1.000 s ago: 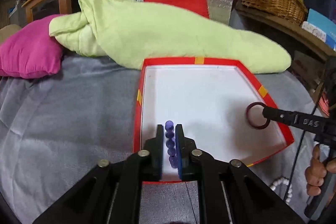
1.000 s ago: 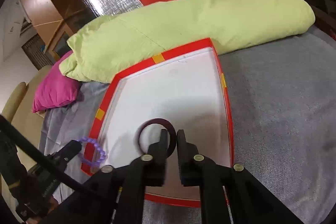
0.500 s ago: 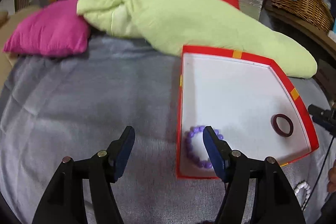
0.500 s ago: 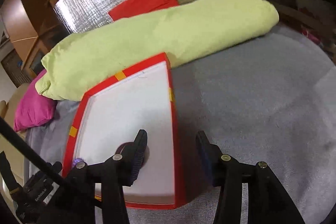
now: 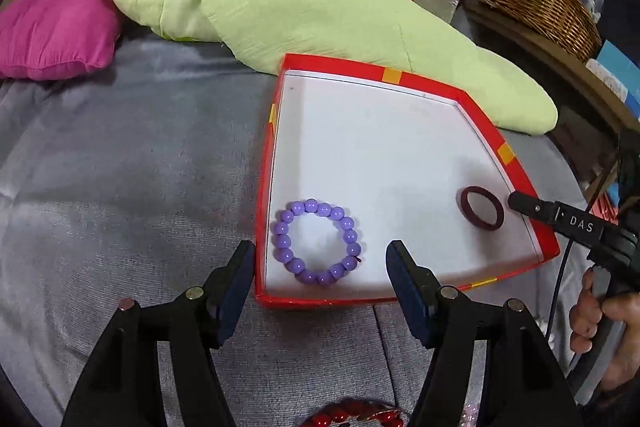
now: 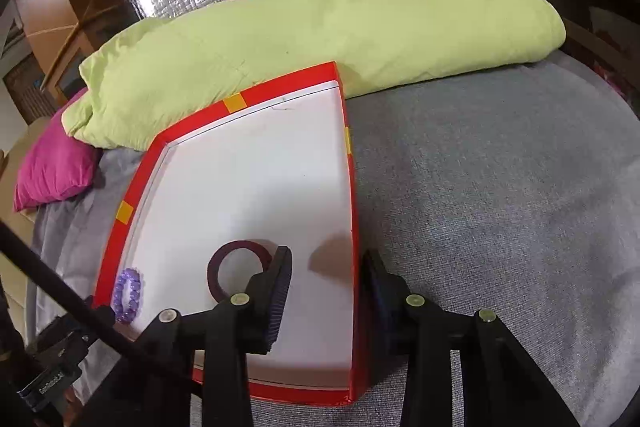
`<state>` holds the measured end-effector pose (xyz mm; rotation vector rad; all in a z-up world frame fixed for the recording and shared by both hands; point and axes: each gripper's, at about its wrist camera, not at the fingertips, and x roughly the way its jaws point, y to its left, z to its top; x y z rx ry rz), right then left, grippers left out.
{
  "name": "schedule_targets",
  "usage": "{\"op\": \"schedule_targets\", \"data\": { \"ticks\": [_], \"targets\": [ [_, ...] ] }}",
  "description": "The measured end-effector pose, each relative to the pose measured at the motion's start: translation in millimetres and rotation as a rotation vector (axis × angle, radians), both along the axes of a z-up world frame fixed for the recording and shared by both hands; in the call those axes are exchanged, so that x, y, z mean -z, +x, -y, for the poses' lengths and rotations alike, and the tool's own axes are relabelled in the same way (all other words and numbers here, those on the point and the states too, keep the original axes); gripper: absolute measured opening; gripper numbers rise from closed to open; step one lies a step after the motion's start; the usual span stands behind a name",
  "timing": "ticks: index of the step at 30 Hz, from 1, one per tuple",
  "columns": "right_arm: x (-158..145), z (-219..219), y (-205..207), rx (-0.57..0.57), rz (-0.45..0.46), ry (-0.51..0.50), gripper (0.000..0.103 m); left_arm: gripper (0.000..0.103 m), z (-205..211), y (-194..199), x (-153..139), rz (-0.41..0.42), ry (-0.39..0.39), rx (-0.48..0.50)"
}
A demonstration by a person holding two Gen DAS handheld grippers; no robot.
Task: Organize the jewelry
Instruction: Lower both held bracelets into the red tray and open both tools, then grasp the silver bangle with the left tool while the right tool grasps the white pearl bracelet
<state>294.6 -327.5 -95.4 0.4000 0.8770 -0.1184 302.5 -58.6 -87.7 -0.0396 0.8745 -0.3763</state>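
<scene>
A red box with a white floor sits on a grey bed cover. Two pieces of jewelry lie flat inside it — a purple bead bracelet near one corner and a dark red ring near the other side. The left gripper is spread wide above the bracelet, holding nothing. The right gripper has just been closing a little, yet its jaws stand apart over the box wall, beside the ring. White letters on it read "DAS". A long green pillow lies behind the box.
</scene>
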Motion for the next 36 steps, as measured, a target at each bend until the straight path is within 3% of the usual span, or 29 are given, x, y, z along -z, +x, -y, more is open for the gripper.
{"op": "schedule_targets", "data": {
  "ticks": [3,9,13,16,17,22,26,31,36],
  "targets": [
    [-0.3,2.5,2.3,-0.005,0.006,0.0,0.039,0.068,-1.3,-3.9,-4.6,-0.001,-0.018,-0.009],
    [-3.2,9.2,-3.8,-0.026,0.017,0.008,0.04,0.069,4.3,-15.1,-10.7,0.014,0.032,0.0],
    [2.8,12.3,-7.8,-0.022,-0.02,0.054,0.039,0.07,-8.4,-13.2,-11.2,-0.034,0.031,-0.033],
    [-5.4,18.1,-18.0,-0.012,-0.002,0.057,0.039,0.07,-27.5,-24.4,-23.5,-0.017,0.009,-0.057],
    [-10.1,21.0,-24.1,-0.017,0.008,0.066,0.039,0.07,-34.0,-30.7,-29.7,-0.04,0.017,-0.045],
    [-24.8,27.3,-56.1,-0.043,0.014,0.043,0.044,0.077,-46.4,-75.2,-47.8,0.073,0.125,0.027],
    [-31.5,36.1,-83.4,-0.075,0.001,0.039,0.044,0.078,-41.9,-103.3,-41.5,0.097,0.209,0.123],
    [-36.3,40.0,-114.8,-0.114,0.007,0.024,0.059,0.08,-23.4,-134.3,-29.7,0.107,0.281,0.236],
    [-22.8,25.2,-131.4,-0.192,-0.046,0.007,0.059,0.08,-7.0,-137.1,-19.8,0.086,0.304,0.284]
  ]
}}
